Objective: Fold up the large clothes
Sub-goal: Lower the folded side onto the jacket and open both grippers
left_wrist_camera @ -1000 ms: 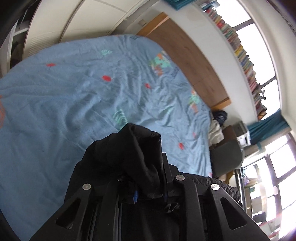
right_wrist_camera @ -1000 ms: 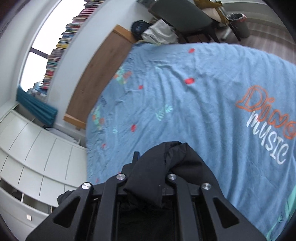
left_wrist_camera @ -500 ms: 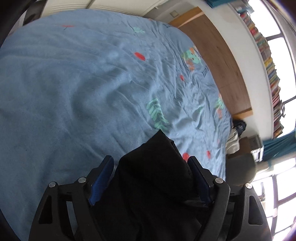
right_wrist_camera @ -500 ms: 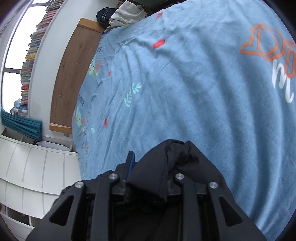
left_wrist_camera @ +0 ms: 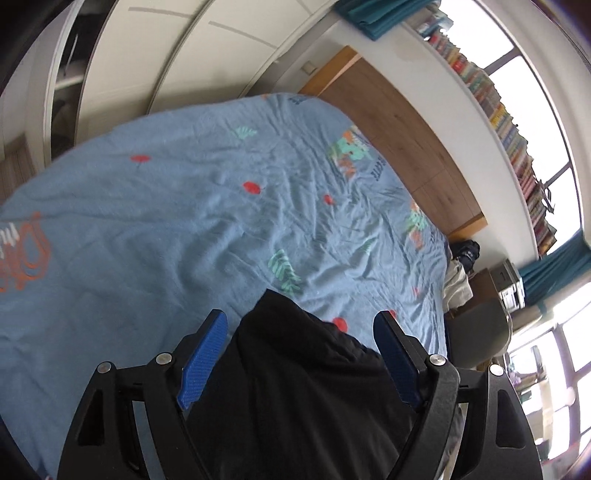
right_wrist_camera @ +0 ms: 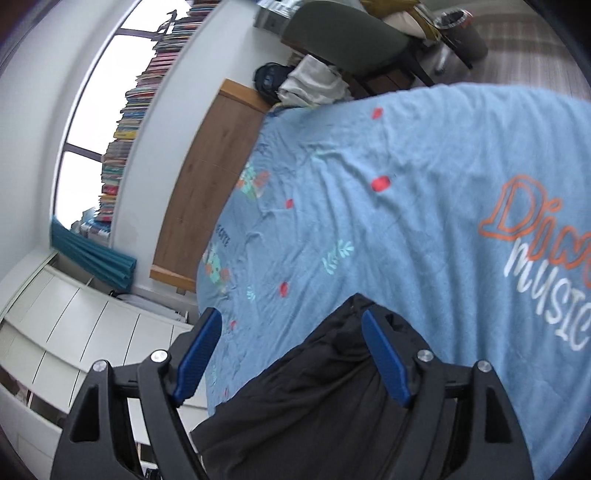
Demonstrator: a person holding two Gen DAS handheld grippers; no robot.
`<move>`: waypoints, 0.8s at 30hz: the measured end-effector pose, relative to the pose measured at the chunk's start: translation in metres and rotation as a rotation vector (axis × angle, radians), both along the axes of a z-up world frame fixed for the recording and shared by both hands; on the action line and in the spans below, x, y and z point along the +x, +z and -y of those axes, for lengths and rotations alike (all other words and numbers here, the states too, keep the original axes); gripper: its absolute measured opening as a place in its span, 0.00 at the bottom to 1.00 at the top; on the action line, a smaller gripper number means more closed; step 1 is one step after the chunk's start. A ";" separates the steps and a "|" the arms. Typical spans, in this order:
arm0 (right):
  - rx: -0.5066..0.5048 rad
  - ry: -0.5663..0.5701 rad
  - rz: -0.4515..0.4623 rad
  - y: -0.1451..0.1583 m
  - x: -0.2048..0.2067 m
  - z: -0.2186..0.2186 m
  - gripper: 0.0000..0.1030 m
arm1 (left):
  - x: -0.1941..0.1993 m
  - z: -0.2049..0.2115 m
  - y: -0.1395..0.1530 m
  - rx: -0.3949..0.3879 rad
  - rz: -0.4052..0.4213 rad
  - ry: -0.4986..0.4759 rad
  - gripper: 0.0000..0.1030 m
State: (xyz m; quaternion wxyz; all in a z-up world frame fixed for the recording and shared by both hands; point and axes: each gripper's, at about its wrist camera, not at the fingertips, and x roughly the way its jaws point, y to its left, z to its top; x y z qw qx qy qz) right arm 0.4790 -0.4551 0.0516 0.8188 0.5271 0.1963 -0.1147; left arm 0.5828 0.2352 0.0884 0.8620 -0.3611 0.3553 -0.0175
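Observation:
A black garment (left_wrist_camera: 306, 376) lies on the blue printed bedspread (left_wrist_camera: 147, 229). In the left wrist view my left gripper (left_wrist_camera: 301, 356) is open, its blue pads either side of the garment's top edge, not pinching it. In the right wrist view the same black garment (right_wrist_camera: 325, 391) lies below my right gripper (right_wrist_camera: 291, 354), which is open too; its right pad sits over the garment's corner, the left pad is over bare bedspread (right_wrist_camera: 424, 206).
A wooden headboard (left_wrist_camera: 399, 133) and a shelf of books (left_wrist_camera: 509, 122) run along the far wall. White wardrobes (right_wrist_camera: 55, 332) stand beside the bed. A grey chair (right_wrist_camera: 343, 33) and piled clothes (right_wrist_camera: 314, 85) stand past the bed's far corner.
Both grippers were shut on bunched black cloth a second ago. The left opened half a second ago, the right opened since; the garment has dropped flat onto the bed.

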 end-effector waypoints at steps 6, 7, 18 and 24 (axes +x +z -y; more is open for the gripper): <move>-0.143 0.101 -0.021 0.059 -0.060 -0.055 0.76 | -0.068 0.015 0.033 0.114 0.013 -0.041 0.78; -0.167 0.121 -0.029 0.066 -0.071 -0.067 0.76 | -0.078 0.017 0.036 0.131 0.013 -0.049 0.78; -0.454 0.298 -0.194 0.031 -0.139 -0.184 0.75 | -0.175 0.064 -0.012 0.280 -0.009 -0.183 0.78; -0.589 0.427 -0.222 -0.003 -0.108 -0.248 0.75 | -0.165 0.123 -0.036 0.358 0.003 -0.290 0.78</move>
